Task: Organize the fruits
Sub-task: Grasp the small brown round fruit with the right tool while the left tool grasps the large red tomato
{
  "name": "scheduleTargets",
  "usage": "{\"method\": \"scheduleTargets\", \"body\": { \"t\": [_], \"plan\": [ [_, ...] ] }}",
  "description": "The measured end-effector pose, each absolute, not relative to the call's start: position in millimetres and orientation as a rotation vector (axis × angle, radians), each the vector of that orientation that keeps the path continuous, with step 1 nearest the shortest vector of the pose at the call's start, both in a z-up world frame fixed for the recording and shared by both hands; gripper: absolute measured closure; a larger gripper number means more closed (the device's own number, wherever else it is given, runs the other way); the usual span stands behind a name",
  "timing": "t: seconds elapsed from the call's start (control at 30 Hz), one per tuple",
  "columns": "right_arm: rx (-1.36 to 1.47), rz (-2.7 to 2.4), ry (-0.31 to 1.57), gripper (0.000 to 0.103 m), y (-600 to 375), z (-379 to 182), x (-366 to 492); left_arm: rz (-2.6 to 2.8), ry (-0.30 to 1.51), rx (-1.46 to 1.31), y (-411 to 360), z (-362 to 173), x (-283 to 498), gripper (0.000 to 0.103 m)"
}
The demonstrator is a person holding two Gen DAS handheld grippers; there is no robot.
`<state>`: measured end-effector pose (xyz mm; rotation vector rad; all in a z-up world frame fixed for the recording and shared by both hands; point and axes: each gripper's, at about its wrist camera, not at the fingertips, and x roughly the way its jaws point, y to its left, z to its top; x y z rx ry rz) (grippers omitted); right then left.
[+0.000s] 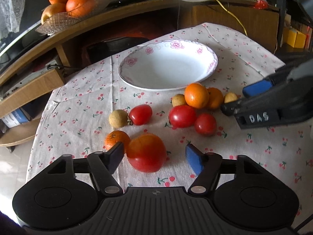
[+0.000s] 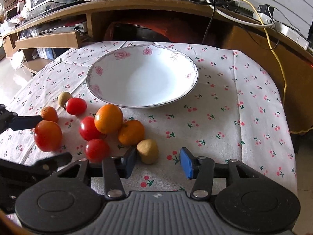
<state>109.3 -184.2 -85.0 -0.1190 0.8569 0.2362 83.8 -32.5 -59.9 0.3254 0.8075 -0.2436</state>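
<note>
A white plate with a pink flower rim (image 1: 127, 60) (image 2: 121, 54) sits empty at the far side of the cherry-print cloth. In front of it lie loose oranges (image 1: 196, 95) (image 2: 108, 118), red tomatoes (image 1: 182, 116) (image 2: 89, 128) and small tan fruits (image 1: 118, 118). My left gripper (image 1: 154, 154) (image 2: 52, 139) is open around a large tomato (image 1: 146, 152) (image 2: 48, 136), which lies closer to its left finger. My right gripper (image 2: 158, 162) (image 1: 241, 98) is open too, with a tan fruit (image 2: 147, 150) (image 1: 230, 97) between its fingers, near the left one.
A small orange (image 1: 117, 139) lies just behind my left gripper's left finger. A glass bowl (image 1: 58, 22) of oranges stands on the curved wooden shelf behind the table, with cables (image 2: 273, 45) hanging at the right. The cloth (image 2: 244, 107) shows bare to the right of the plate.
</note>
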Motion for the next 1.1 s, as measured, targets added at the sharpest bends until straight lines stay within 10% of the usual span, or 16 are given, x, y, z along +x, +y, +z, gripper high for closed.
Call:
{"method": "scheduleTargets", "body": {
  "t": [0.3,0.67,1.1],
  "plan": [
    [-0.134,0.251,0.866,0.078,-180,-82,105,-0.260,0.782,0.354,-36,-60,84,0.032],
    [-0.093,0.253,0.896,0.078,-184,-80,101,-0.274,0.812,0.320,-28,-51,77,0.041],
    [-0.045,0.265,0.907,0.077,-190,-80,99,-0.330,0.921,0.196,-21,-64,105,0.016]
  ]
}}
